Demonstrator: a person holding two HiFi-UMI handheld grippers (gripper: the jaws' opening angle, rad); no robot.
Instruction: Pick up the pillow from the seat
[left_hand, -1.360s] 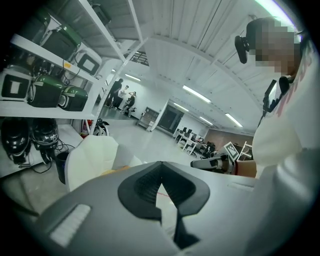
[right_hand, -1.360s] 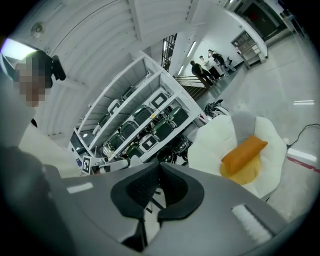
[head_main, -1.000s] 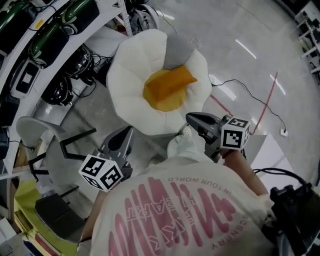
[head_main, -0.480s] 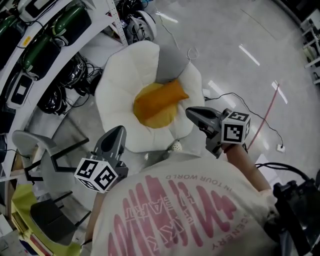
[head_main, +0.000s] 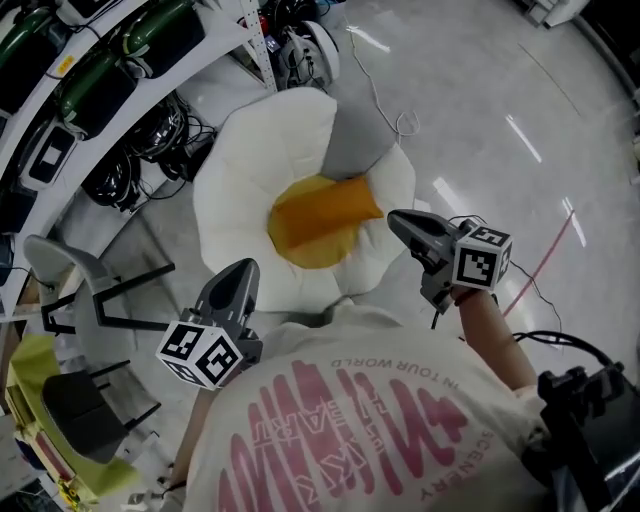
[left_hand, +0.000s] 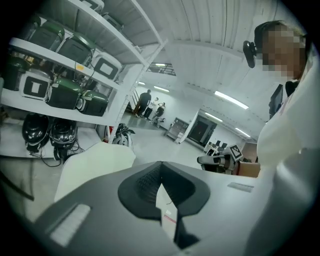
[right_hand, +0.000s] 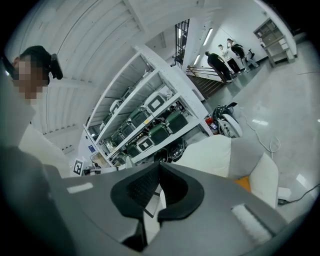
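A grey pillow (head_main: 356, 138) leans on the far side of the white flower-shaped seat (head_main: 240, 180), above its orange centre (head_main: 320, 220). My left gripper (head_main: 244, 270) hovers at the seat's near left edge, shut and empty. To the right, my right gripper (head_main: 399, 221) is over the seat's near right petal, also shut with nothing in it. In the left gripper view the closed jaws (left_hand: 161, 181) point past a white petal (left_hand: 95, 165). The right gripper view has its closed jaws (right_hand: 159, 186) aimed toward the pillow (right_hand: 246, 149) and seat (right_hand: 210, 152).
White shelves (head_main: 110, 75) with green cases stand at the left; helmets and cables (head_main: 140, 165) lie on the floor beneath. A grey chair (head_main: 70, 275) is at the near left. Cables (head_main: 520, 290) cross the shiny floor at the right. People (right_hand: 220, 62) stand far off.
Both grippers have swung across in front of the seat while staying shut. The right one now sits by the seat's right petal. The head view has shifted, showing more shelf and floor.
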